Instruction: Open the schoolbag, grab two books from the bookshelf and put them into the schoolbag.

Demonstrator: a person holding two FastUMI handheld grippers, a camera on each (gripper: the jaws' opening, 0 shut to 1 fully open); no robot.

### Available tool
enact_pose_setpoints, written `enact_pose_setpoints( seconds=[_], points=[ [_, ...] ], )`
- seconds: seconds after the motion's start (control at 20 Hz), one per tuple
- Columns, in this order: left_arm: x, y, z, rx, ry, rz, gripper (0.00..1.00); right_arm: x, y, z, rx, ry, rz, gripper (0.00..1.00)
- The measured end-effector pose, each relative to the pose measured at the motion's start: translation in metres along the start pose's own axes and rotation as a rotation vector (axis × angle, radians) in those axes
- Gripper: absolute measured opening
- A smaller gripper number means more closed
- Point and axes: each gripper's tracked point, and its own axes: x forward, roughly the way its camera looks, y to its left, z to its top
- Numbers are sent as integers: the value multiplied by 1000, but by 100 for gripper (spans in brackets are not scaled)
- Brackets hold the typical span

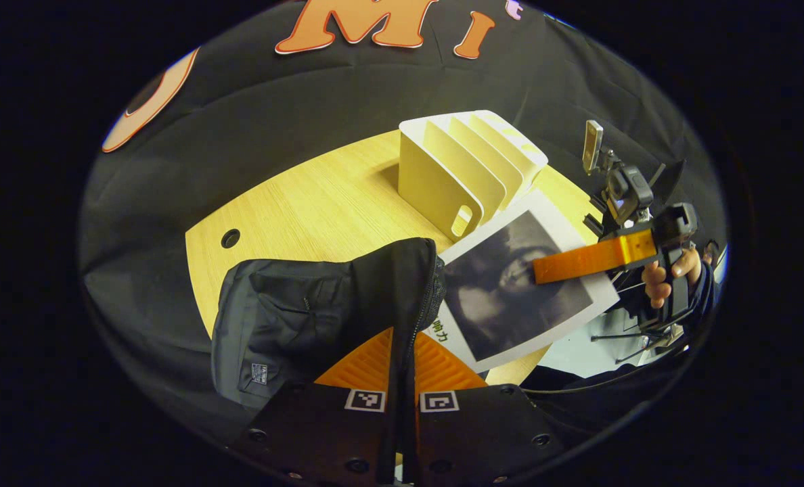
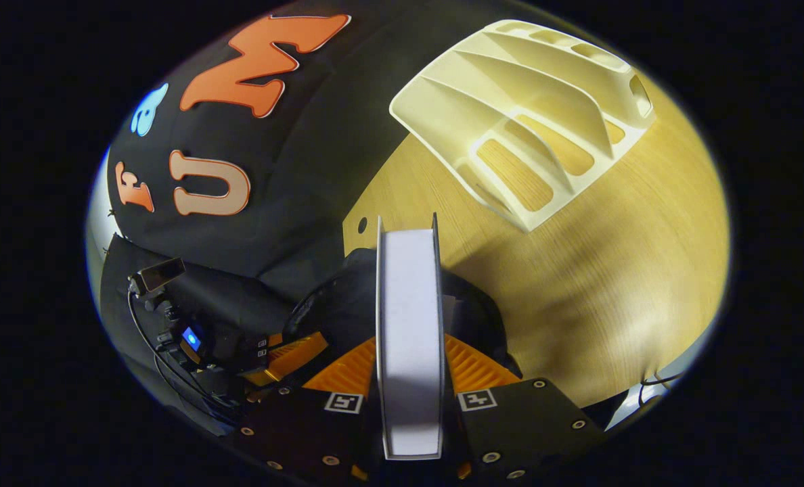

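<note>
The black schoolbag (image 1: 294, 318) lies on the wooden table (image 1: 321, 203). My left gripper (image 1: 405, 338) is shut on the bag's zipper edge and holds that flap upright. A book (image 1: 517, 297) with a dark photo cover and white border hangs tilted beside the flap, which hides its lower corner. My right gripper (image 1: 541, 272), held by a hand (image 1: 666, 277), is shut on the book. In the right gripper view the book (image 2: 409, 304) stands edge-on in my right gripper (image 2: 409, 341), above the schoolbag (image 2: 334, 297). My left gripper (image 2: 300, 348) shows at the left.
The cream bookshelf (image 1: 470, 169) with several dividers stands at the back of the table; it also shows in the right gripper view as the bookshelf (image 2: 530, 115). A round cable hole (image 1: 230, 238) sits near the table's left edge. Black cloth hangs behind.
</note>
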Motion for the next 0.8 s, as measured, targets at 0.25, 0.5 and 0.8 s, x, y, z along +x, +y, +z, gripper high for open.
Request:
enact_pose_setpoints(
  seconds=[0.25,0.5,0.8],
  points=[
    [-2,-4,3,5,1,-4,5,27,5,-10,47,-23,59,36],
    [0,-14,6,22,-5,-16,5,54,8,-25,80,-25,100,36],
    [-1,-21,15,36,-12,-28,5,75,14,-35,112,-37,141,36]
  ],
)
